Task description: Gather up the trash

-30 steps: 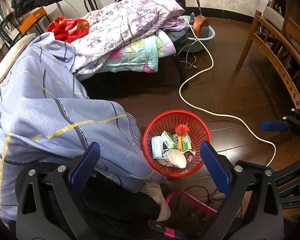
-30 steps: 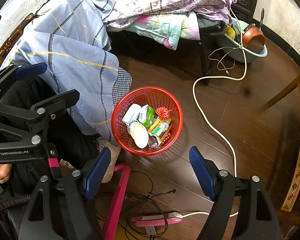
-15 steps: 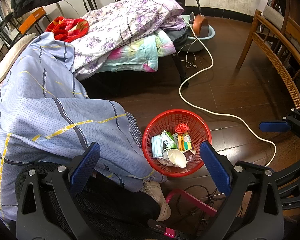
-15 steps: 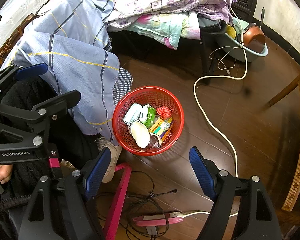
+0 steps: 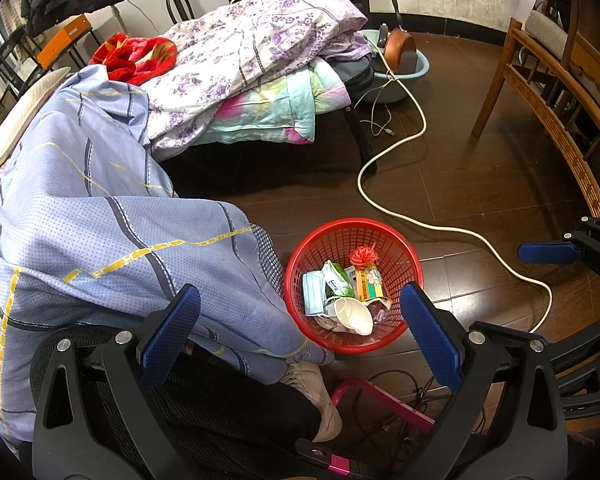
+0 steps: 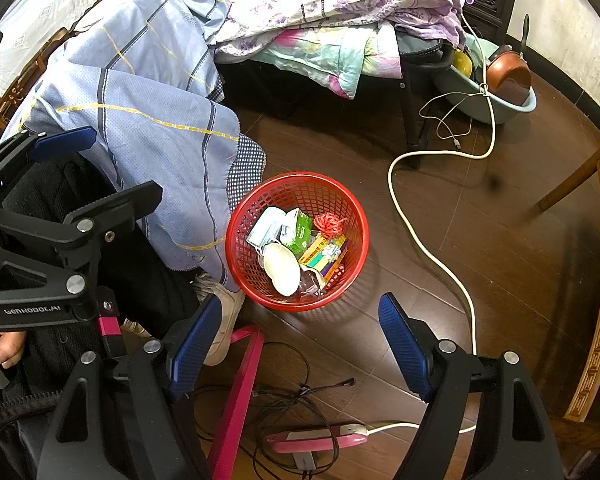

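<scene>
On the dark wood floor, just beside the person's shoe (image 6: 220,320), stood the red basket (image 5: 410,264), and both grippers hung above it pointing steeply down. The left gripper (image 5: 296,336) had its blue jaws spread wide with nothing between them; the right gripper (image 6: 296,344) was the same, wide open and empty.

Every piece of trash I could see was already in the basket, so to my eye the collecting looked close to done. I could spot no loose scrap on the floor around it. If more was to go in, I'd have said the sound way was to carry it over the middle of the basket and let go low, since the pile sat toward the near side. The white cable (image 6: 420,240) snaking just beside the basket, and the tangle of thin wires by the pink bar (image 6: 240,392), looked easy to snag.

Inside lay a blue face mask (image 5: 312,292), a green-and-white packet (image 5: 338,282), a white paper cup (image 5: 354,314) on its side, a yellow box (image 5: 368,282), a red bow (image 5: 364,257) and a crumpled clear wrapper (image 6: 310,282), all touching.
</scene>
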Tool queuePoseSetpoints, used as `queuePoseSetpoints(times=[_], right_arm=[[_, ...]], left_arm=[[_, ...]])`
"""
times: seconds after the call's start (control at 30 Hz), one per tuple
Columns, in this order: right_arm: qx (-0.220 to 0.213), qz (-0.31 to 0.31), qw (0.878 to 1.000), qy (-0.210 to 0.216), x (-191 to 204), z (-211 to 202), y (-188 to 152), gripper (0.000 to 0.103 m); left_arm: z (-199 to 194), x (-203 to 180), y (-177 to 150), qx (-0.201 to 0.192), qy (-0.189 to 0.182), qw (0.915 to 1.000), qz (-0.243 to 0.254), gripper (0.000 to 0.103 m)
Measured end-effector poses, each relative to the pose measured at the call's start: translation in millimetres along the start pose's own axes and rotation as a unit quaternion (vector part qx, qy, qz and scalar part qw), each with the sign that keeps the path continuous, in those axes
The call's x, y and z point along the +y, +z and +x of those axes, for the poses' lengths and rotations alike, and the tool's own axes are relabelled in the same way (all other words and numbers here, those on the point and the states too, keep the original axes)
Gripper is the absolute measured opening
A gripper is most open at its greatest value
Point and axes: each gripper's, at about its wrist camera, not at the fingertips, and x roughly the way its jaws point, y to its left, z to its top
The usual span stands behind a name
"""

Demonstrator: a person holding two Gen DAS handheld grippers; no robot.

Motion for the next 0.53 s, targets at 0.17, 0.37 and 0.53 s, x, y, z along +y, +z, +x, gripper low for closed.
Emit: queuePoseSetpoints(times=[0.17, 0.37, 0.53], right_arm=[[0.0, 0.0, 1.0, 0.0, -0.3, 0.0, -0.2, 0.079], [-0.001, 0.001, 1.0, 0.0, -0.6, 0.4, -0.4, 0.079], [-0.001, 0.0, 1.0, 0.0, -1.1, 0.0, -0.1, 0.079]], left_arm=[[-0.2, 0.8, -0.8, 0.0, 0.0, 1.0, 0.0, 0.096], [0.5, 0.6, -0.5, 0.001, 0.002, 1.0, -0.002, 0.096], [1.4, -0.7, -2.6, 0.0, 0.0, 1.0, 0.0, 0.096]])
